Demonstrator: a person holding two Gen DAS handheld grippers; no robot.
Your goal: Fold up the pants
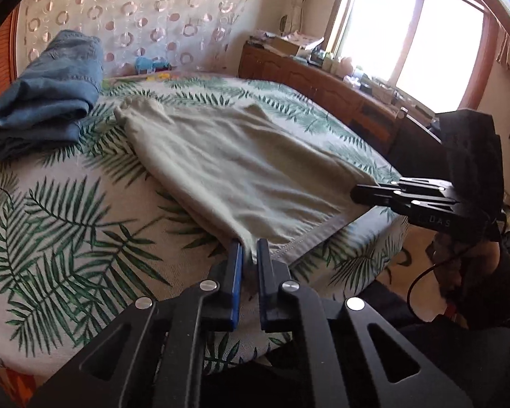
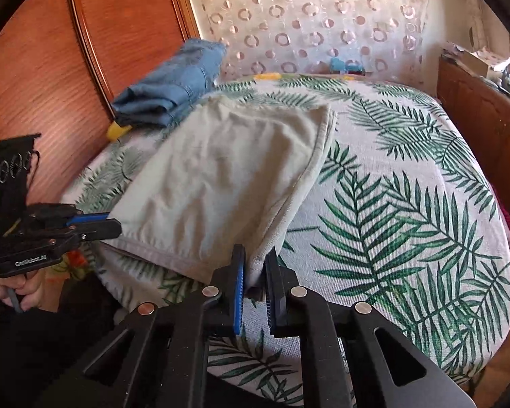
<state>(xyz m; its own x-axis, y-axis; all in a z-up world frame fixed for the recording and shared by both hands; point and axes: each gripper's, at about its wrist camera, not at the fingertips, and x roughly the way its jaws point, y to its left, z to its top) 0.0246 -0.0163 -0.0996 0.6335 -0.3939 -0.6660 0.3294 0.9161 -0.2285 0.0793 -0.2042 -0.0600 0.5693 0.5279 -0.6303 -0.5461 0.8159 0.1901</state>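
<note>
Pale green pants (image 1: 241,170) lie stretched over the leaf-print bed (image 1: 68,210), also in the right wrist view (image 2: 221,176). My left gripper (image 1: 250,248) is shut on the near left corner of the pants' hem. My right gripper (image 2: 256,258) is shut on the other hem corner; it also shows in the left wrist view (image 1: 357,193) at the right. In the right wrist view the left gripper (image 2: 114,224) is at the left edge. The hem is lifted slightly off the bed between the two grippers.
Folded blue jeans (image 1: 47,102) lie at the far left of the bed by the wooden headboard (image 2: 51,51), with a yellow object (image 2: 119,129) beside them. A wooden dresser (image 1: 323,85) with clutter stands under the window on the right. A patterned curtain hangs behind.
</note>
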